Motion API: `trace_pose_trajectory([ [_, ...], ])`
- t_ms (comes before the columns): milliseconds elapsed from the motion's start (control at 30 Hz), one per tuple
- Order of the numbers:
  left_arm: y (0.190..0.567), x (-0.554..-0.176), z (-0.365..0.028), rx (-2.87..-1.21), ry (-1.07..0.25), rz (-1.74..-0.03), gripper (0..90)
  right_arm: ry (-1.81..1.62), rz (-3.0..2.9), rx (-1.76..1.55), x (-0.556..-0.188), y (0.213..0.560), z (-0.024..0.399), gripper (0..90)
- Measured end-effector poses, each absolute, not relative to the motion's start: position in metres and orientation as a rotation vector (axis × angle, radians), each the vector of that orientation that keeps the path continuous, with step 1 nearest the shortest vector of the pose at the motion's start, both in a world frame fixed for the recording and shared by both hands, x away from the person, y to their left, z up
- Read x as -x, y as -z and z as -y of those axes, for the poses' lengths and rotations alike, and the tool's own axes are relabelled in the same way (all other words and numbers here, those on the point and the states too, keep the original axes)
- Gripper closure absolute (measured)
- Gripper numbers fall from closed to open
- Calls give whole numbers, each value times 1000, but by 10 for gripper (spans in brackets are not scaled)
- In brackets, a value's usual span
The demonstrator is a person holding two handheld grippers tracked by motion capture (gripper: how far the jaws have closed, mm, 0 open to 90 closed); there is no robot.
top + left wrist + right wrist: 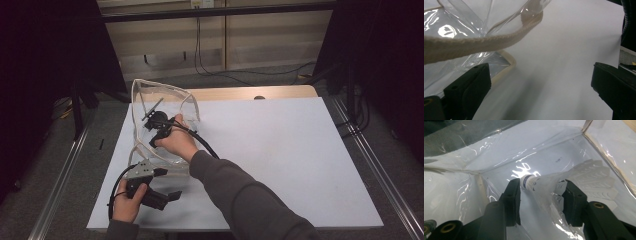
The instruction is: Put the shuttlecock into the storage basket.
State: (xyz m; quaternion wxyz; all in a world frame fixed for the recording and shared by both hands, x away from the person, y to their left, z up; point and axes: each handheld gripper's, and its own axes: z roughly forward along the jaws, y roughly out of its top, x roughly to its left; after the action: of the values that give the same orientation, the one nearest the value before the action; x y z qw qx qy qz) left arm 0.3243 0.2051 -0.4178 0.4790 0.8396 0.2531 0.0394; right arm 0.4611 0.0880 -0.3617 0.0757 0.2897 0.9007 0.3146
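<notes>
1. Your right claw (541, 195) reaches inside the clear bag (165, 100), jaws apart around the white shuttlecock (574, 178), which lies on the bag's floor.
2. Your left claw (536, 87) waits wide apart on the worktop (280, 150) beside the bag's strap (474, 45), ready to steady it.

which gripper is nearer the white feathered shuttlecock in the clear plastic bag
Right. The right gripper is inside the clear plastic bag, its jaws on either side of the white feathered shuttlecock, not pressing it. The left gripper sits on the white table sheet outside the bag, jaws open.
</notes>
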Motion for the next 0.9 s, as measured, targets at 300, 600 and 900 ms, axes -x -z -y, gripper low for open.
trace_pose_trajectory([
  [300,418,-324,-205,-2046,-96,-617,28,-957,-2670,-891,-461,356,-85,500],
  [600,417,-324,-204,-2047,-100,-613,28,-960,-2658,-908,-462,353,-81,457],
  [900,417,-324,-204,-2046,-102,-613,28,-944,-2646,-925,-463,352,-79,441],
])
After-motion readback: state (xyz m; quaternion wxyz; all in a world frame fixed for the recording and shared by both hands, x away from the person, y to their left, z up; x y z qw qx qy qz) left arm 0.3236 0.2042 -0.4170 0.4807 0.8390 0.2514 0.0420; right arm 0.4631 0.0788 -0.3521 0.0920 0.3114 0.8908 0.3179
